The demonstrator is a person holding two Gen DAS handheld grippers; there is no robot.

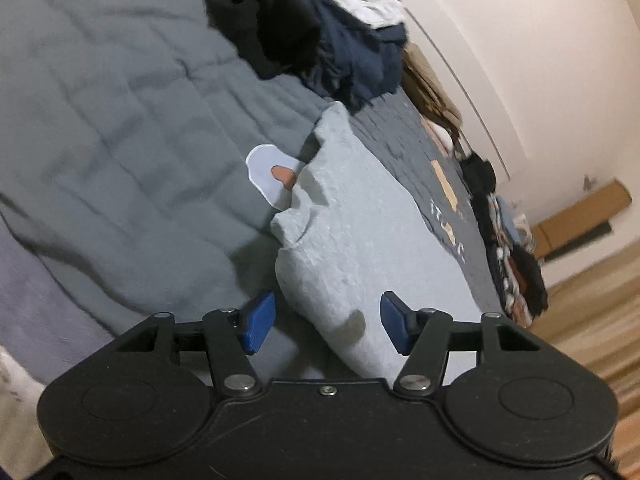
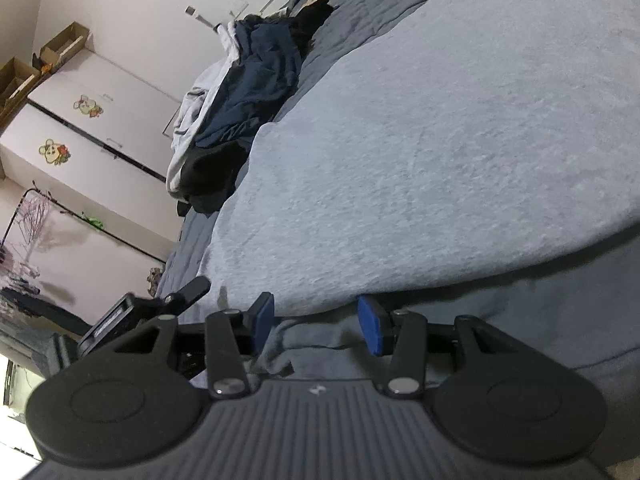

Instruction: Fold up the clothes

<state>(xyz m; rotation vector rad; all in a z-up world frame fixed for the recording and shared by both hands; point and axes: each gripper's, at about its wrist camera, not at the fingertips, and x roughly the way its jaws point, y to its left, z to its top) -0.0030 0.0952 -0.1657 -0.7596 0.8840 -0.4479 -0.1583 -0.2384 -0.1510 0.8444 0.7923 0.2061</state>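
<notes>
Near me, the left gripper (image 1: 327, 322) stands open over the pale grey garment's (image 1: 360, 232) edge on the bed (image 1: 120, 120); the right gripper (image 2: 316, 326) seems open too, perhaps touching cloth. Smooth the fold flat before fetching the dark pile (image 1: 320, 40) beyond

This is a home bedroom. A bed with a grey quilted bedspread (image 2: 360, 28) fills the near scene, with a heap of loose clothes (image 2: 248, 108) on it. At far left stands a white wardrobe (image 2: 100, 128) bearing cartoon stickers (image 2: 54, 151), cardboard boxes (image 2: 60, 46) on top. Wooden flooring (image 1: 580, 320) shows beside the bed.
</notes>
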